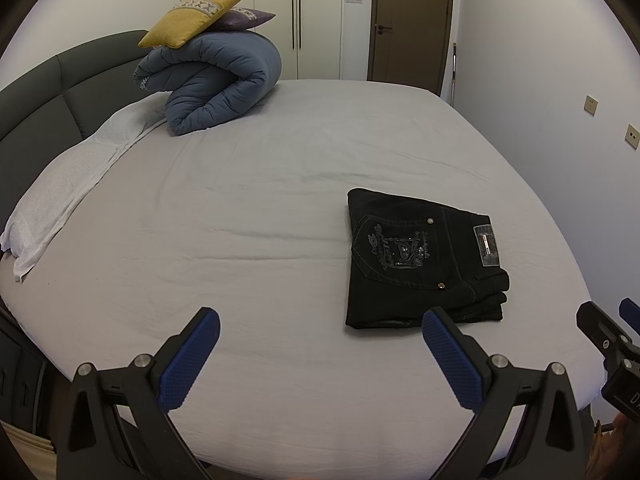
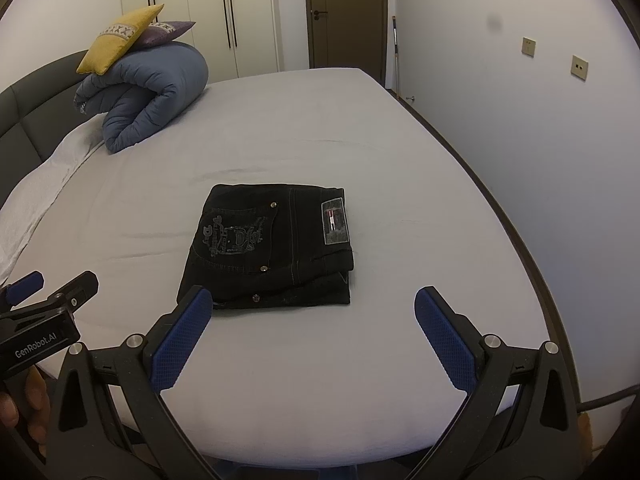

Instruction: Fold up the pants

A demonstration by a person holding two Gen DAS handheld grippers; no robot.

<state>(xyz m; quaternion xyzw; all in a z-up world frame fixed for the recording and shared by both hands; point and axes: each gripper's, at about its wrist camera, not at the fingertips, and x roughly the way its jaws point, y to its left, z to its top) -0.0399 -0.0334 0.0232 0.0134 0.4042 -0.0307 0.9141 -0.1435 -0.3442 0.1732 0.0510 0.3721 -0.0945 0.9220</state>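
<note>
From the left wrist, the left gripper (image 1: 320, 330) hangs over the near part of the bed (image 1: 240, 220), jaws spread wide with nothing between them. The pants (image 1: 420, 256) lie ahead and to the right as a compact dark stack on the sheet. Their near left corner sits just behind the right fingertip (image 1: 434, 322) in the picture; whether it touches cannot be told. The right gripper (image 1: 612, 332) shows at the far right edge, beside the stack. A rolled duvet (image 1: 216, 80) with cushions (image 1: 196, 16) on top sits well apart near the headboard.

From the right wrist, the right gripper (image 2: 314, 304) is likewise spread and empty. The pants (image 2: 272, 240) lie almost straight ahead, pocket face up, waistband to the right, layered edges toward the camera. The stack looks close to square, a little wider than deep. The left gripper (image 2: 52, 284) shows at the left edge, off to the side.

The fold looks finished. The right gripper is the better lined up; any tidying would start at the near edge.
</note>
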